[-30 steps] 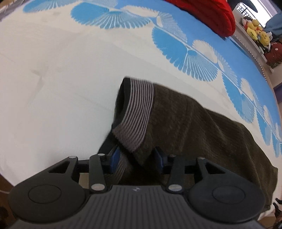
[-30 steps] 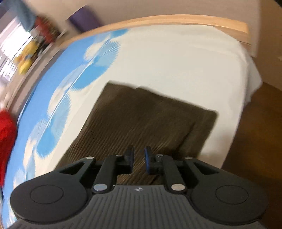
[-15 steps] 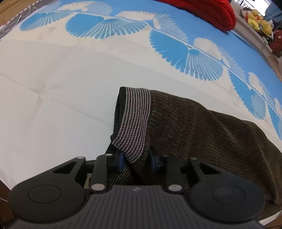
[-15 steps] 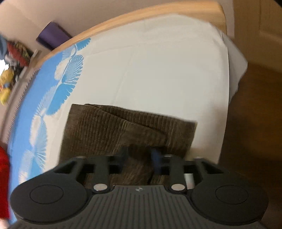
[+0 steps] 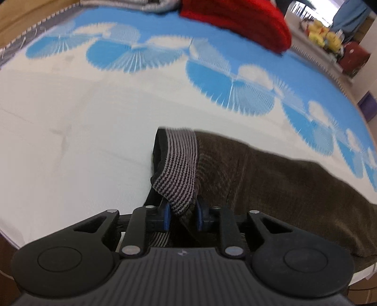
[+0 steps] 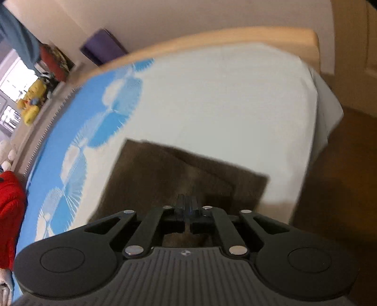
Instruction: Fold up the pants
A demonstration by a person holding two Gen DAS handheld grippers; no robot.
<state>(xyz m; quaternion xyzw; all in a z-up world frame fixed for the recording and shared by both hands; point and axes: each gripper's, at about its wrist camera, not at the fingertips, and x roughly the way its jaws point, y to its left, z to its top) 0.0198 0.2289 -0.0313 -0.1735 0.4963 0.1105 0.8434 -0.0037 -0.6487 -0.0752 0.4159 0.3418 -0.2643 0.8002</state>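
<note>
No containers in either view. Brown corduroy pants (image 5: pixel 271 179) lie on the bed (image 5: pixel 70 131), near its front edge, folded into a long strip. Striped grey waistband (image 5: pixel 181 169) sits at the left end, lifted off the sheet.

Left gripper (image 5: pixel 182 216): jaws narrowing, blue pads pressing the striped waistband from both sides, a fold of brown fabric also between them. Waistband hangs from the pads, tented up.

Right gripper (image 6: pixel 187 207): jaws almost together, parting slightly, a thin pinch of brown cloth between them at the other end of the pants (image 6: pixel 179 174). Frame is blurred; that end shows 2 layers, a squared corner toward the bed's foot.

Surface: white sheet with a blue fan-pattern band (image 5: pixel 231 84) running along the far side. Red blanket or garment (image 5: pixel 238 21) bunched at the bed's far end, a grey knit item beside it. Wooden bed frame (image 6: pixel 212 40) wraps the foot; sheet corner drapes over it. Brown floor (image 6: pixel 341 188) beside the bed.

Room: yellow plush toys (image 6: pixel 31 103) on a ledge by a bright window, purple box (image 6: pixel 103 47) against a beige wall.
</note>
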